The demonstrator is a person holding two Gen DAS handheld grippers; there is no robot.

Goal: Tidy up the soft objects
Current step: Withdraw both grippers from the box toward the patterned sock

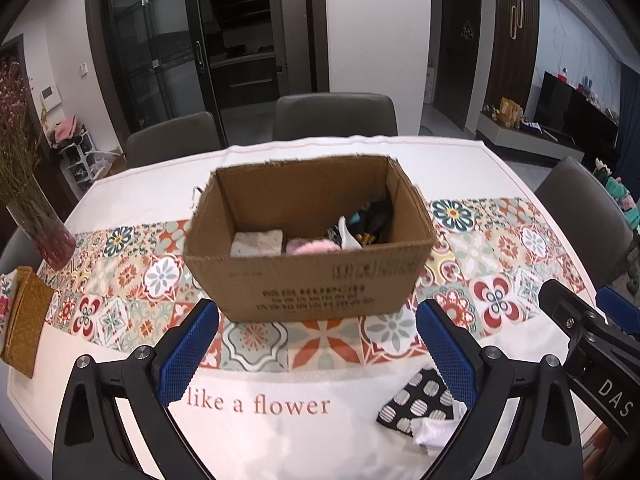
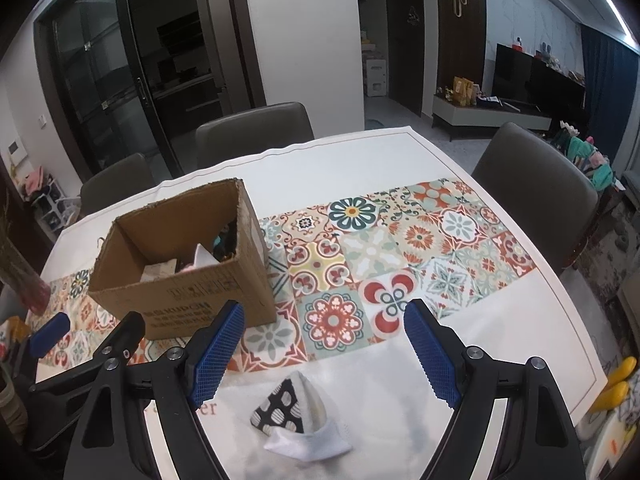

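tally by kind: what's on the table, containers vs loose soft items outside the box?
Open brown cardboard box: 1
Glass vase of dried flowers: 1
Woven tan pouch: 1
Loose black-and-white dotted folded cloth: 1
Total: 4

Dim indoor light, glare on the tablecloth (image 2: 400,420), fisheye bending and dark vignetted corners, slight blur.

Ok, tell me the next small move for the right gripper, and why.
Probably lower the right gripper onto the folded dotted sock and close on it. Its jaws stand open and empty just above that sock, the only soft item left on the tablecloth in view, while the cardboard box already holds the others.
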